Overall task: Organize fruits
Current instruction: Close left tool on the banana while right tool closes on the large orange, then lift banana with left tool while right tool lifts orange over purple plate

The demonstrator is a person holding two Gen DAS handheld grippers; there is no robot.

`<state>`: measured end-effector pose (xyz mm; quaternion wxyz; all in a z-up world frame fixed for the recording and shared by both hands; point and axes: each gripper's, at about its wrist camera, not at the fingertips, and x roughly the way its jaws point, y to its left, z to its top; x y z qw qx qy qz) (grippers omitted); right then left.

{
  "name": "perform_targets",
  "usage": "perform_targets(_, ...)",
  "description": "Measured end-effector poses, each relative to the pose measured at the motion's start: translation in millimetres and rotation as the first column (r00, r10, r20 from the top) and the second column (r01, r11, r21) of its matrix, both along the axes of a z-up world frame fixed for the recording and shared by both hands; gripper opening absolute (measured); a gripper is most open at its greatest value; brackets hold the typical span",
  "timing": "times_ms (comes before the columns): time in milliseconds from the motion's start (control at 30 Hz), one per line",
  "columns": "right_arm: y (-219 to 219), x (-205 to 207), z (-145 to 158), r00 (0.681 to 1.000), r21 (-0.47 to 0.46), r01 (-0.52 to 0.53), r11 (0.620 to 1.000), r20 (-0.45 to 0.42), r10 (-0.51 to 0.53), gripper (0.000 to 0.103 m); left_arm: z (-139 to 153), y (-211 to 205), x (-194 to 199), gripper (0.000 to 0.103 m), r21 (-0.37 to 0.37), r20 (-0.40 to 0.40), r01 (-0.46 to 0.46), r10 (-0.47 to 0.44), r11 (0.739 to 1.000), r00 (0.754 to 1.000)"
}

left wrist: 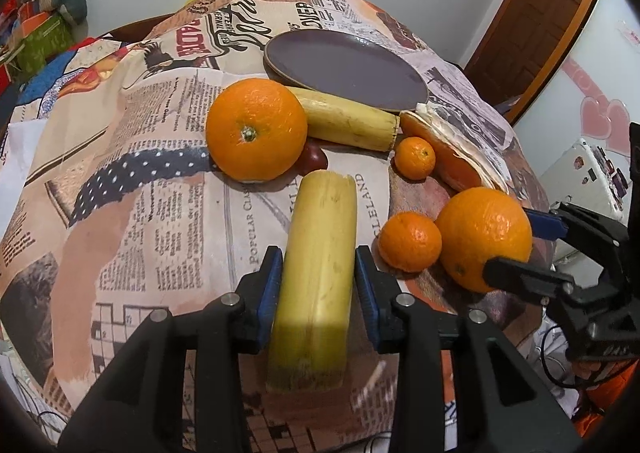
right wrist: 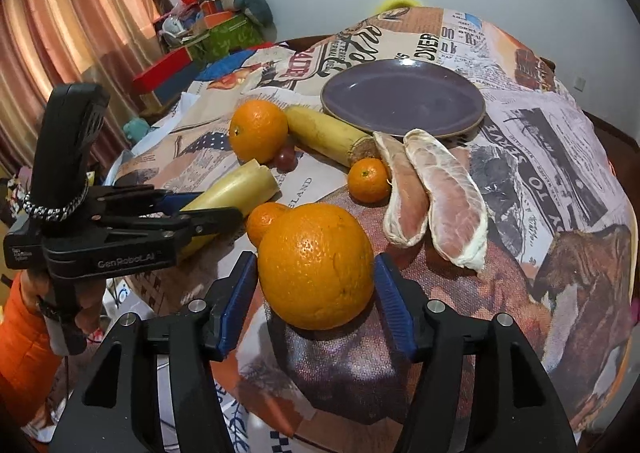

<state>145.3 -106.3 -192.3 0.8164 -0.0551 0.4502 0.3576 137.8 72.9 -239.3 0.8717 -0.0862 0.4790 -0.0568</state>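
My left gripper point(left wrist: 316, 285) is shut on a yellow sugarcane piece point(left wrist: 316, 273), which lies on the table. My right gripper point(right wrist: 316, 293) has its blue pads against both sides of a large orange point(right wrist: 316, 265), and it also shows in the left wrist view point(left wrist: 486, 239). A small tangerine point(left wrist: 410, 241) touches that orange. A second large orange point(left wrist: 256, 129), a second cane piece point(left wrist: 348, 121), a small tangerine point(left wrist: 415, 157), a dark red fruit point(left wrist: 314, 159) and two pomelo segments point(right wrist: 436, 197) lie before an empty purple plate point(left wrist: 348, 65).
The table wears a newspaper-print cloth point(left wrist: 160, 157) and drops away at its near and right edges. Boxes and a stuffed toy point(right wrist: 224, 13) sit at the far left by a curtain. A wooden door point(left wrist: 536, 13) stands at the far right.
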Motion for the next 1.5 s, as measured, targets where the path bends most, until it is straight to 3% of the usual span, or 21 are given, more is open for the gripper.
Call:
perform_targets(367,-7,2,5,0.999,0.03,0.036,0.999,-0.004,-0.035,0.054,5,-7,6,0.035,0.05,0.015,-0.011,0.01,0.999,1.0)
perform_targets(567,-16,7,14,0.998,0.084,0.063,0.994,-0.025,-0.061,0.053,34,-3,-3,0.034,0.046,0.09,-0.029,0.025,0.999,0.996)
perform_targets(1033,-27,28,62,0.986,0.17,0.111,0.979,0.107,-0.131,0.053,99,-20,7,0.034,0.032,0.275,-0.007,-0.002,0.999,0.961)
perform_targets(1500,-46,79,72,0.96,0.169,0.182,0.969,0.183,-0.212,0.052,107,-29,46,0.034,0.034,0.302,0.015,-0.024,0.999,0.953)
